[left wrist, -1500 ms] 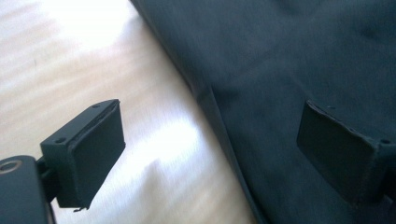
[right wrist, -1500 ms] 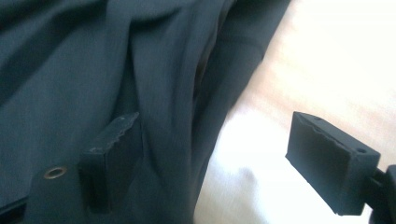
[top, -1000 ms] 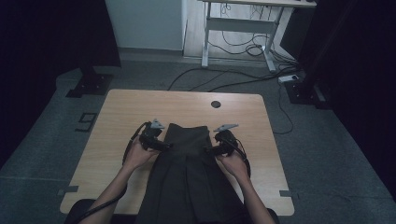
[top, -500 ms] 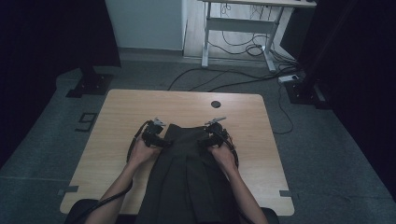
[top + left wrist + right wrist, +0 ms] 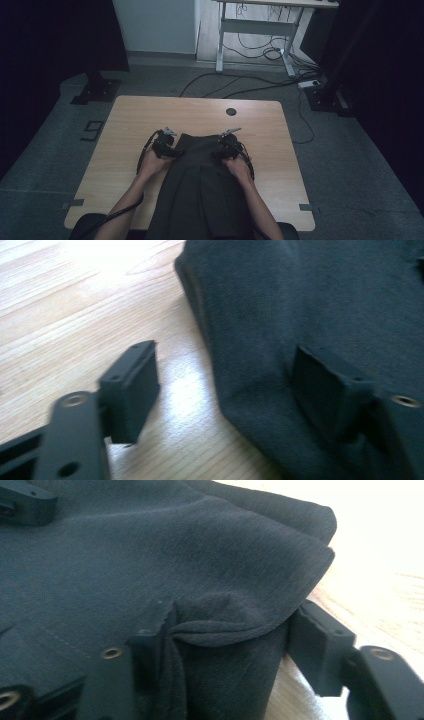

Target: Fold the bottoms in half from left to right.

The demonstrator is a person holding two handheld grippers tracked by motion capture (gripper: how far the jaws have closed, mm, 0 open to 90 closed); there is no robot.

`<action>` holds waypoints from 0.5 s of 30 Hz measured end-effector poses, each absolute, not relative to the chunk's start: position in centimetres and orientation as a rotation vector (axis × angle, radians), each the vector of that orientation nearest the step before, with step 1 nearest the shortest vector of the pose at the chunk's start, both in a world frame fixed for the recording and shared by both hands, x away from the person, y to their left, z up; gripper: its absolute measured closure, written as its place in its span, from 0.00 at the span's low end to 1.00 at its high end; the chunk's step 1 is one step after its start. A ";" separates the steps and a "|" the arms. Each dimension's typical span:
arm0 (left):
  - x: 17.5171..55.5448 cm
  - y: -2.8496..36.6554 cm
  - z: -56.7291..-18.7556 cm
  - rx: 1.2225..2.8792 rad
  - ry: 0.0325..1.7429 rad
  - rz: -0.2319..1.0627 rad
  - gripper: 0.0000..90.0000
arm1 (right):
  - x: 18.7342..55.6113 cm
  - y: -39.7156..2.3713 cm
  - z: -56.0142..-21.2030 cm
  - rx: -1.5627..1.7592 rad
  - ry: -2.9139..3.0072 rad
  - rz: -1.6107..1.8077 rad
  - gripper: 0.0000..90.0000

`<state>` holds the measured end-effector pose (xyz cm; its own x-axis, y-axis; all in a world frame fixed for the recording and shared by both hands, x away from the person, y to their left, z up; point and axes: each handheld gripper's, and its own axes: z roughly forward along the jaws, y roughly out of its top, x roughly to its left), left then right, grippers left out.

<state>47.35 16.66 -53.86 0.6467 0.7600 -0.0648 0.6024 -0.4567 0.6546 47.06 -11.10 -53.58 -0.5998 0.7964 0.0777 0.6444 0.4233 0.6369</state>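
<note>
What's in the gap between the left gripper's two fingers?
In the left gripper view, bare light wooden table and the edge of the dark grey pleated cloth garment lie between the left gripper fingers.

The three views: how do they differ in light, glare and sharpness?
High view: dim, the room's edges nearly black, the table evenly lit, the dark garment low in contrast. Left gripper view: bright, glare on the wood beside the cloth, near fingers soft. Right gripper view: the upper right corner washed out white, the bunched cloth fairly sharp, near fingers blurred.
</note>
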 end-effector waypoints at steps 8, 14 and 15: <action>47.1 16.6 -53.6 2.207 0.999 0.218 0.68 | 46.7 -10.9 -53.3 1.258 2.477 0.951 0.65; 47.4 16.4 -53.1 2.255 0.932 0.223 0.91 | 46.1 -10.2 -52.7 1.181 2.491 0.915 0.79; 47.6 16.5 -52.9 2.254 0.919 0.221 0.92 | 46.1 -10.2 -52.5 1.172 2.492 0.917 0.80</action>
<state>47.57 16.51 -52.93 0.7357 0.6707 -0.0940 0.5545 -0.5169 0.6522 46.05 -10.24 -52.50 -0.6499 0.7585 0.0484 0.6089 0.4815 0.6304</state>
